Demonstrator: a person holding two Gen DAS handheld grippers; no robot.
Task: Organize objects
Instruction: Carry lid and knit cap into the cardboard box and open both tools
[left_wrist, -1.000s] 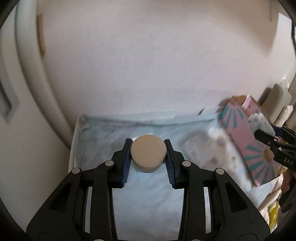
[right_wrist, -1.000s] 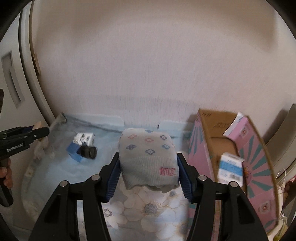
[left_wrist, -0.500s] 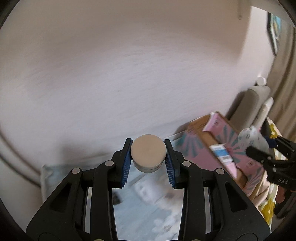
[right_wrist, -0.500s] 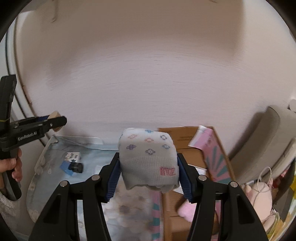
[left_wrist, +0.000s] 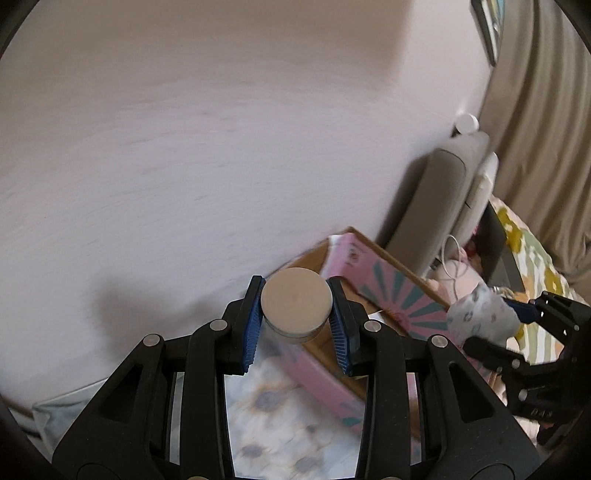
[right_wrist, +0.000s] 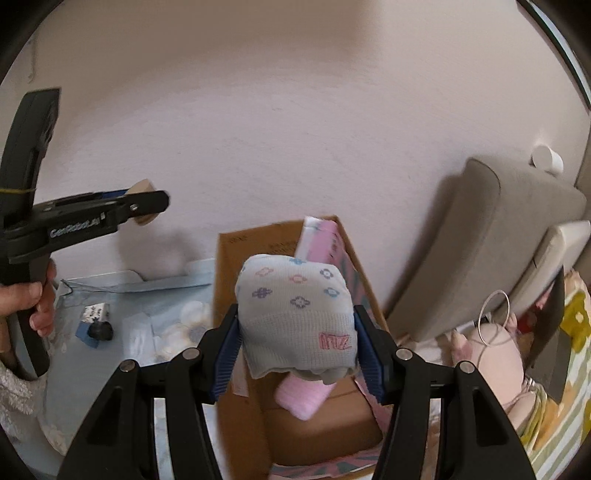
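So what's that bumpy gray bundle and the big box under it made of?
The bundle looks like soft knitted fabric, probably rolled socks: ribbed stitches and woven-in flower shapes show. The box looks like cardboard: matte brown inside, with a pink printed outside.

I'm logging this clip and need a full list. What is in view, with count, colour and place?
Round jar: one, beige lid, held by the left gripper.
Rolled sock bundle: one, grey with flower pattern, held by the right gripper above the box.
Cardboard box: one, brown inside, pink outside, against the wall.
Pink item: one, inside the box.
Small blue-and-black object: one, on the pale blue floral sheet.
Cushion: one, grey, leaning on the wall.
Left hand-held gripper: black, blue pads.
Right hand-held gripper: same.
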